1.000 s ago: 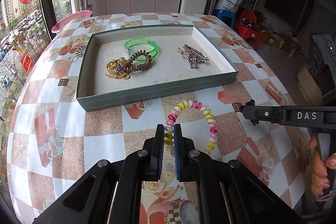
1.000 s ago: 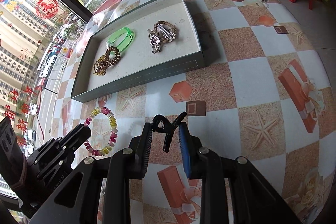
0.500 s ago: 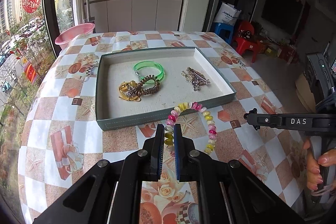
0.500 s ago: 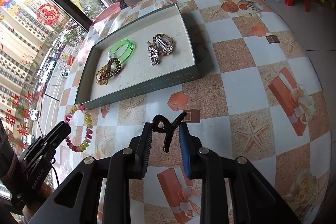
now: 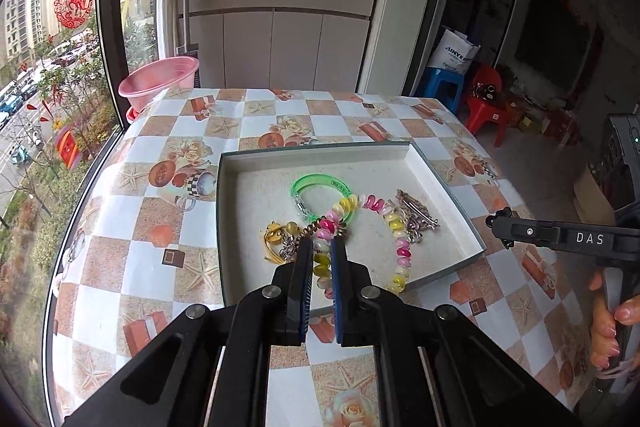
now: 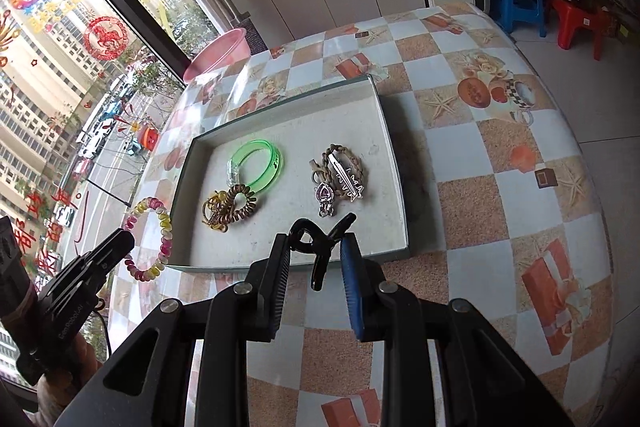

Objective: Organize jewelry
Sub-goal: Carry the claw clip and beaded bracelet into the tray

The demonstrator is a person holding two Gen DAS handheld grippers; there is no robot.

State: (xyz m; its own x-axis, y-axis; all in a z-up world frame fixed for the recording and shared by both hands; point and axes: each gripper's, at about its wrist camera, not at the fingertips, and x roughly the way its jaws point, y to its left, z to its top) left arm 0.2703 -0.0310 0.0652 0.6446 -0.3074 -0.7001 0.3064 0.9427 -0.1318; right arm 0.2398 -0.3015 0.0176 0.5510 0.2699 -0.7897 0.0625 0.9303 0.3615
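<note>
left gripper [image 5: 321,251] pinching pink-yellow coil bracelet [image 5: 394,223] lifted off the table, loop hanging in front of tray [image 5: 456,205], right gripper [image 6: 316,247] clamped on black hair clip [image 6: 320,245] above tray's near edge, green bangle [image 6: 258,163] inside tray

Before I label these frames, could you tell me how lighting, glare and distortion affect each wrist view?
Left wrist view: daylight from the window at left, a dim room at right, the table edge bowed by fisheye, and the beaded bracelet sharp in the left gripper. Right wrist view: overexposed window, pale glare across the far tablecloth, and a soft shadow beside the tray.
</note>
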